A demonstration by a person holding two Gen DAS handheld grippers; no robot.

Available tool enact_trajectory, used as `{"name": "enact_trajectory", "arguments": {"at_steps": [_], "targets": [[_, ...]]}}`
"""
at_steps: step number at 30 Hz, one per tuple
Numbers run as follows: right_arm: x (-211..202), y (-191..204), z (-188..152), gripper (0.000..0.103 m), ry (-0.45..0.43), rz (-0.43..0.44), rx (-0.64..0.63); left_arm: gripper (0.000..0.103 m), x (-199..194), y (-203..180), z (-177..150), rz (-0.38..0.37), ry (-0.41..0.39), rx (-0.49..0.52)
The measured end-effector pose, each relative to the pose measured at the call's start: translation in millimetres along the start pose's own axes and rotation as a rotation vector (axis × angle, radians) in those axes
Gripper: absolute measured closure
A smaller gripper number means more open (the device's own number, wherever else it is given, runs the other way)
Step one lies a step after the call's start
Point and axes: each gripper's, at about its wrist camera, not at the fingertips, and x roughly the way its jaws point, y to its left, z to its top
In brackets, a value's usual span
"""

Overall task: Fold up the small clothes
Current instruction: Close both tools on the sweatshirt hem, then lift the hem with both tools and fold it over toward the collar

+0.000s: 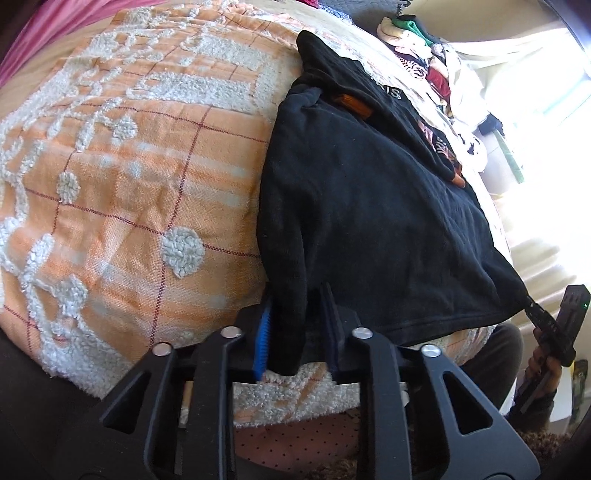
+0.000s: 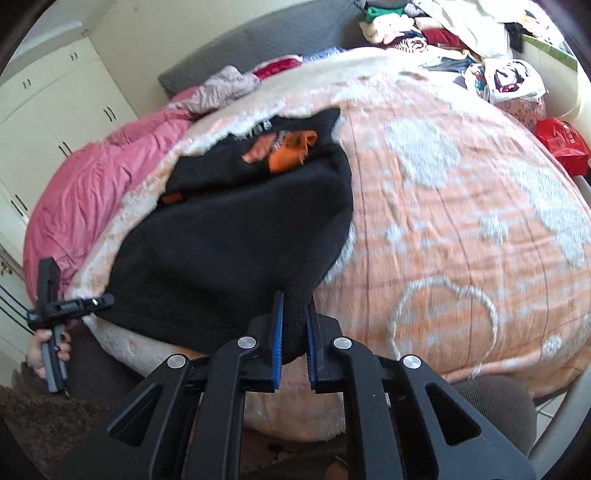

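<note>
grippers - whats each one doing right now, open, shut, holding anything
Left gripper: shut on the near hem corner of the black garment.
Right gripper: shut on the garment's other near corner.

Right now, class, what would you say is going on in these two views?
A person is folding a black garment with orange patches that lies on an orange-and-white bedspread. Each hand holds a gripper. The left gripper and the right gripper each have their jaws shut on a near corner of the garment's hem. A pile of unsorted clothes waits at the far side of the bed.
</note>
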Motion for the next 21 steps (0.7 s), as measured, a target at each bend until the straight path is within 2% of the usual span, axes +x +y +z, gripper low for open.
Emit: {"name": "enact_trajectory", "arguments": {"at_steps": [7, 14, 21], "targets": [[-16.0, 8.7, 29.6, 0.094, -0.103, 0.018, -0.011, 0.1, -23.0, -1.6, 7.5, -0.095, -0.072, -0.043], [-18.3, 15.8, 49.9, 0.094, -0.167, 0.006, -0.027, 0.1, -54.9, -9.9, 29.9, -0.148, -0.191, -0.055], [-20.7, 8.7, 73.2, 0.094, -0.22, 0.005, 0.007, 0.1, -67.8, -13.7, 60.7, -0.178, -0.268, -0.078]]}}
